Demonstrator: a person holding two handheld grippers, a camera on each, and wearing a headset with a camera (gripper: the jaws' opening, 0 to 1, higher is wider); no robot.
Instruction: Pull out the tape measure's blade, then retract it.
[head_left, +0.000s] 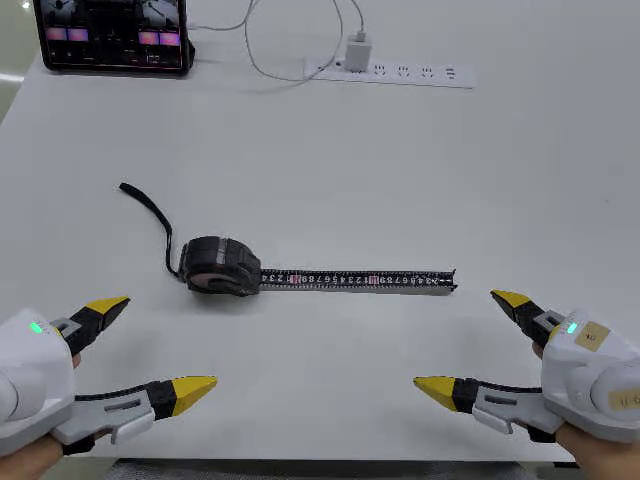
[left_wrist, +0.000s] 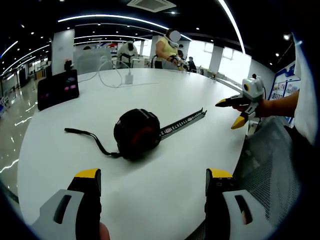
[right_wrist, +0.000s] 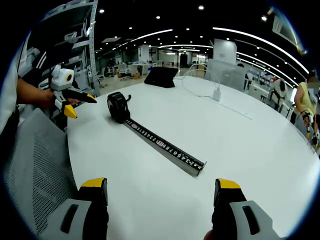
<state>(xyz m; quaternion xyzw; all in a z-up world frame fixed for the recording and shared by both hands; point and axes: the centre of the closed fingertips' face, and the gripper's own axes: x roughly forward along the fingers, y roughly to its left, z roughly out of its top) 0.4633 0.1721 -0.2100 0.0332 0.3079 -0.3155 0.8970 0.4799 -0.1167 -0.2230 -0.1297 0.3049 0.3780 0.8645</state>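
A black tape measure (head_left: 218, 266) lies on the white table (head_left: 400, 170), its blade (head_left: 358, 280) pulled out to the right and lying flat. A black wrist strap (head_left: 150, 212) trails off its left side. My left gripper (head_left: 160, 345) is open near the table's front left, short of the case (left_wrist: 138, 133), holding nothing. My right gripper (head_left: 470, 345) is open at the front right, just short of the blade's tip (right_wrist: 196, 167). In the right gripper view the case (right_wrist: 118, 106) sits far along the blade. Both grippers have yellow tips.
A tablet (head_left: 112, 35) stands at the back left. A white power strip (head_left: 400, 71) with a charger (head_left: 358, 52) and cable lies at the back. A grey mesh chair (right_wrist: 37, 160) is by the table's near edge. People (left_wrist: 167, 50) stand far behind.
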